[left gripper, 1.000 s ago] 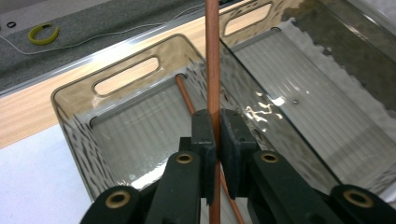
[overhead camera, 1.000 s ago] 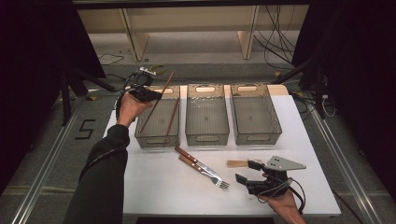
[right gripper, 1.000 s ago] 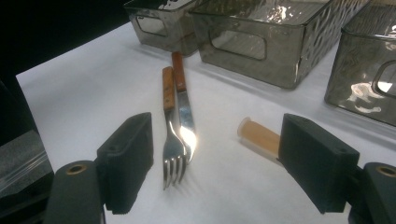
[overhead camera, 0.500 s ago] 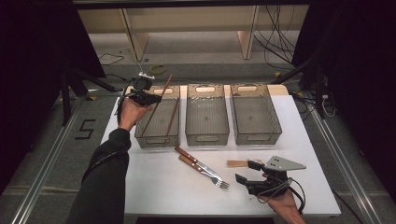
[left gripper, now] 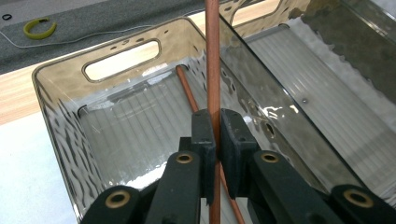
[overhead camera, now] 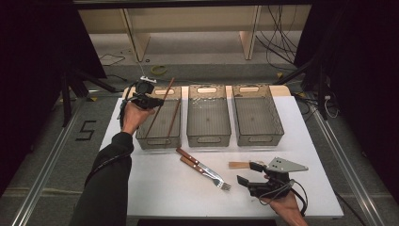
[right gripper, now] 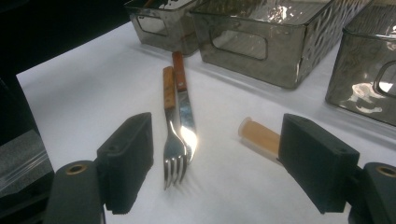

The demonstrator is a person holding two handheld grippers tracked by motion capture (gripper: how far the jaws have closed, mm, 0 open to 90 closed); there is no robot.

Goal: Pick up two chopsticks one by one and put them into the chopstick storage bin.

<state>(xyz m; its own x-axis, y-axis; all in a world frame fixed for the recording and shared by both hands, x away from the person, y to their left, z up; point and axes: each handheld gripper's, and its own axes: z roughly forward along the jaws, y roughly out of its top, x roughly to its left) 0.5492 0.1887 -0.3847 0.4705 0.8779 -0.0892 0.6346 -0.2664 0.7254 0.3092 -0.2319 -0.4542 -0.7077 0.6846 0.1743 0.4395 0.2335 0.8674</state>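
Over the leftmost bin, the left gripper clamps a brown chopstick.
Its mate lies inside that bin; the right gripper rests wide open near fork and knife.

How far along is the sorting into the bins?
Done: one chopstick lies in the left bin. In hand: the left tool is shut on a second chopstick over that bin. Left: fork, knife and a wooden piece lie on the table; the right tool is open.
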